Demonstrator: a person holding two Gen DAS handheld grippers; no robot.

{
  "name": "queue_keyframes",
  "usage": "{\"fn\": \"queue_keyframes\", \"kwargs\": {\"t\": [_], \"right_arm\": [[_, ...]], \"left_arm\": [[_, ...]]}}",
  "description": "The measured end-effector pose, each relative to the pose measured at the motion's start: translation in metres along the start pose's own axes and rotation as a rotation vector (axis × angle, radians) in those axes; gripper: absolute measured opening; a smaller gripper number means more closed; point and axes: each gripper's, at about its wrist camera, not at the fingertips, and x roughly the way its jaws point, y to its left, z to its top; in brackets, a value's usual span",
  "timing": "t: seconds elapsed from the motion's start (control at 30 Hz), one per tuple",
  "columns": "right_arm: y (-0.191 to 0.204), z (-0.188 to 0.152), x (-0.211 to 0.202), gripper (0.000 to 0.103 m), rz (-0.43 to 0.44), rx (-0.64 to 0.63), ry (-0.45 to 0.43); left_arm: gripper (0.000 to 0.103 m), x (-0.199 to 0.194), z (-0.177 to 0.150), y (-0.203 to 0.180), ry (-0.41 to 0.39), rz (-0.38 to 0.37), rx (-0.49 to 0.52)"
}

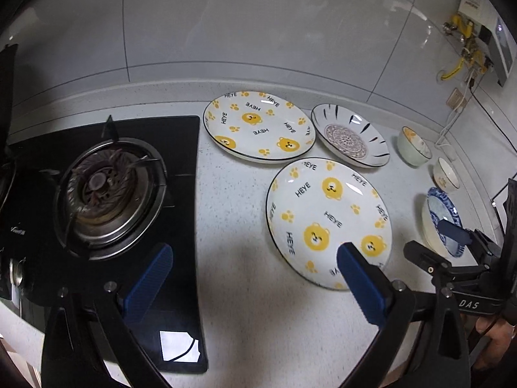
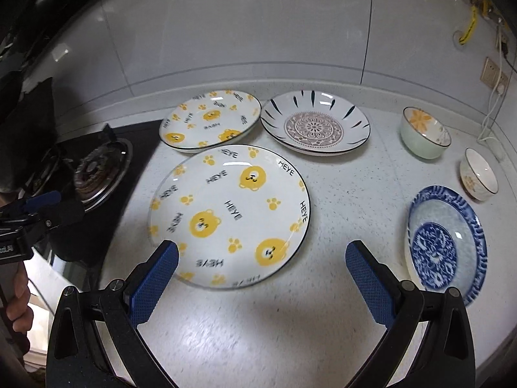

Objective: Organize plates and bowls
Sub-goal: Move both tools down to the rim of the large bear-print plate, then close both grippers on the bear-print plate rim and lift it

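Two white plates with yellow bears lie on the speckled counter: a near bear plate [image 1: 328,221] [image 2: 229,215] and a far bear plate [image 1: 258,126] [image 2: 210,119]. Beside the far one sits a striped plate with a mandala centre [image 1: 350,139] [image 2: 315,126]. A blue patterned plate [image 1: 442,221] [image 2: 444,244], a green bowl [image 1: 413,145] [image 2: 425,137] and a small white bowl [image 1: 446,174] [image 2: 480,174] stand to the right. My left gripper [image 1: 255,260] is open, over the counter left of the near bear plate. My right gripper [image 2: 261,257] is open above that plate's near rim.
A black gas hob [image 1: 106,190] [image 2: 97,168] with a burner fills the left. The tiled wall runs behind the dishes. Yellow gas piping [image 1: 465,48] and a socket with cables [image 2: 492,74] are at the far right. A hand [image 2: 17,294] holds the left gripper.
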Motion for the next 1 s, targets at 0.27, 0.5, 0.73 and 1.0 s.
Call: {"fn": "queue_keyframes", "kwargs": {"t": [0.27, 0.5, 0.73, 1.0], "right_arm": [[-0.021, 0.018, 0.074, 0.102, 0.035, -0.019, 0.118], [-0.031, 0.016, 0.105, 0.097, 0.095, -0.051, 0.189], [-0.040, 0.017, 0.122, 0.060, 0.154, -0.064, 0.239], [-0.044, 0.023, 0.122, 0.043, 0.165, -0.086, 0.232]], "left_arm": [[0.102, 0.072, 0.014, -0.006, 0.083, 0.036, -0.041], [0.092, 0.118, 0.008, -0.018, 0.201, 0.014, -0.089], [0.090, 0.132, 0.003, -0.025, 0.238, 0.009, -0.121], [0.091, 0.134, 0.006, -0.026, 0.242, 0.016, -0.152]]}}
